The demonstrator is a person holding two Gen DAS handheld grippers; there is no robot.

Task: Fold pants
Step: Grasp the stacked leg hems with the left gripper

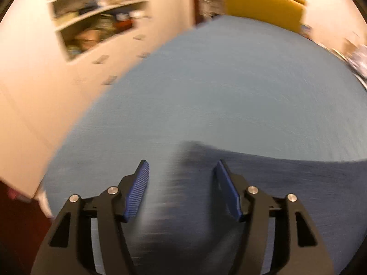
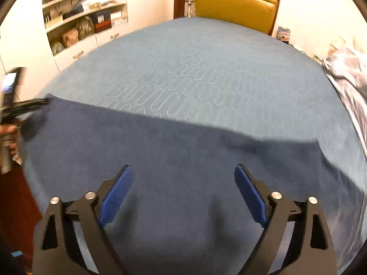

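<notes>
Pants (image 2: 174,160) lie spread flat across the near part of the bed (image 2: 206,52), dark blue on its lighter blue cover, reaching toward the bed's left and right edges; I judge they are laid out so a fold can begin. My right gripper (image 2: 183,183) hovers low over the cloth near the bed's near edge, jaws wide apart and holding nothing. My left gripper (image 1: 181,183) points forward over the pants' left end, also spread and empty, its view blurred.
</notes>
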